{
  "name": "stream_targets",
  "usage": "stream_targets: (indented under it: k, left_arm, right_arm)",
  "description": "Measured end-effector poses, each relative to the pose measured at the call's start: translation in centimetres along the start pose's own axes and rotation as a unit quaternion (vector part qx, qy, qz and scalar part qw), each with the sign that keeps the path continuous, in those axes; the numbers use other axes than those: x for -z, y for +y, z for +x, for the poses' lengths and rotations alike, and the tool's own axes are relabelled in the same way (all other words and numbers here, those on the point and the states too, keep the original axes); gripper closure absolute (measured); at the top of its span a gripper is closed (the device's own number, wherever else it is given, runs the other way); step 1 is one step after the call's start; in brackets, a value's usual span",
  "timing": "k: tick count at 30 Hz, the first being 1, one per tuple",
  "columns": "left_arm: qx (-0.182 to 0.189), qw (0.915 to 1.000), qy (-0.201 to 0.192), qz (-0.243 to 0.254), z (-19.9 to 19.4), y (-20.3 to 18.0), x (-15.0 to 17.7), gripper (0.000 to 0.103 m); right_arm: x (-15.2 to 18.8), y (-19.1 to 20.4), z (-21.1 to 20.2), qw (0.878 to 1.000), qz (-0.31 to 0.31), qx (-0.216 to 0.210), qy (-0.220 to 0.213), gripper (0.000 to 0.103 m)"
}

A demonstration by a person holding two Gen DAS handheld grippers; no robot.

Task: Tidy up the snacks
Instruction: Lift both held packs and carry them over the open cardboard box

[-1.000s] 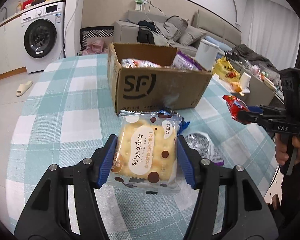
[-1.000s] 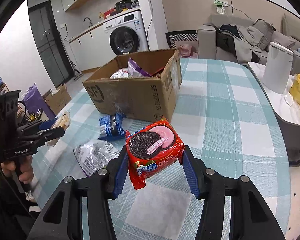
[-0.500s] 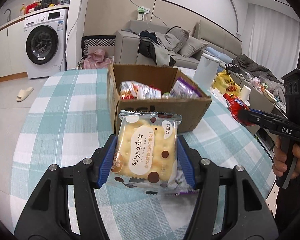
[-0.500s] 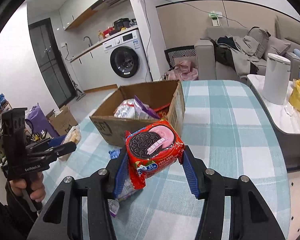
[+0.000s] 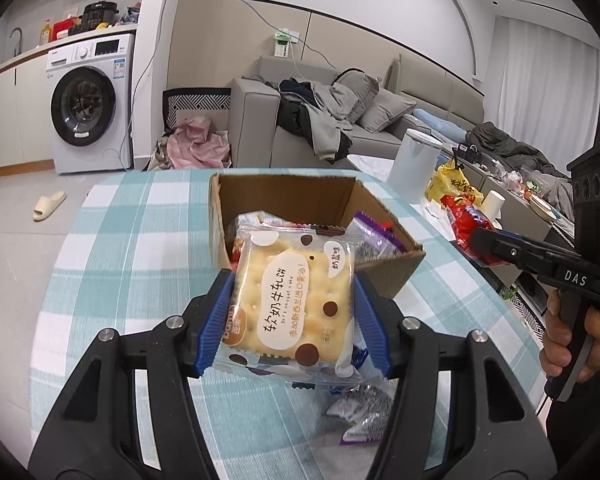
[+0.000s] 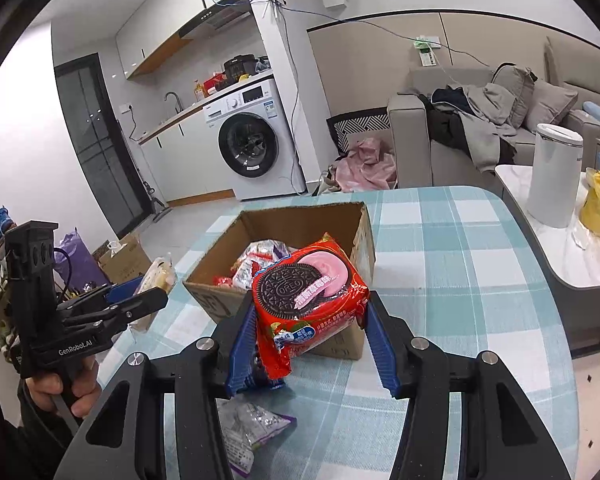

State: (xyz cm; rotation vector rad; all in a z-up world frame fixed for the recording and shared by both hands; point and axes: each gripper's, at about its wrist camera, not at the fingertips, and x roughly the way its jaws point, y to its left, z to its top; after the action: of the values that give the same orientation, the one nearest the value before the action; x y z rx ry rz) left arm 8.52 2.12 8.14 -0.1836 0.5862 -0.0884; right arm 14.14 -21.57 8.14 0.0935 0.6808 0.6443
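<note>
Through the left wrist camera I see my left claw (image 5: 292, 312) clamped on a nougat cracker packet (image 5: 290, 304), its 2 blue pads (image 5: 216, 320) pressing the packet's left and right edges. The packet is held flat, face up, above the checked surface (image 5: 112, 248) and just in front of the open cardboard box (image 5: 400, 256). Inside the box I make out a purple wrapper (image 5: 374, 236) and several other packets I cannot identify. Under the claw, on the surface, lies a crumpled silver snack bag (image 5: 364, 408). At the right edge of this view the right claw (image 5: 480, 244) reaches in from the side, carried by a hand (image 5: 572, 344) on its black handle, with a red packet (image 5: 466, 220) at its tips. Behind the surface stand a white washing machine (image 5: 88, 108) and a grey sofa (image 5: 340, 120).

Through the right wrist camera my right claw (image 6: 312, 332) is clamped on the red Oreo packet (image 6: 308, 296), which sits tilted between the blue pads (image 6: 382, 344), its lower corner hanging down. It is held up just in front of the near wall of the cardboard box (image 6: 364, 232), with red and silver wrappers (image 6: 256, 260) showing inside. A silver snack bag (image 6: 248, 428) lies on the checked surface (image 6: 440, 280) below the claw. To the left I see the left claw (image 6: 156, 292) from the side, gripping the pale cracker packet (image 6: 158, 276), a hand (image 6: 64, 392) around its handle.
</note>
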Motion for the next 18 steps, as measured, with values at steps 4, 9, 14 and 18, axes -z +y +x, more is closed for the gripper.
stream_targets:
  k: [4, 9, 14, 18]
  left_arm:
    - [0.000, 1.0000, -0.006, 0.003, 0.2, -0.3, -1.1, 0.047]
    - [0.000, 0.9999, -0.010, 0.007, 0.7, -0.6, -1.9, 0.047]
    - [-0.005, 0.9999, -0.012, 0.011, 1.3, -0.8, -2.9, 0.047]
    - [-0.007, 0.9998, -0.013, 0.015, 1.9, -0.9, -3.5, 0.046]
  right_arm:
    - [-1.0, 0.3, 0.2, 1.000, -0.002, 0.001, -0.008, 0.051]
    - [-1.9, 0.6, 0.5, 1.000, -0.005, 0.000, -0.012, 0.051]
    - [-2.6, 0.8, 1.0, 1.000, -0.006, -0.003, -0.013, 0.051]
    - [-3.2, 0.9, 1.4, 1.000, -0.008, -0.003, -0.016, 0.051]
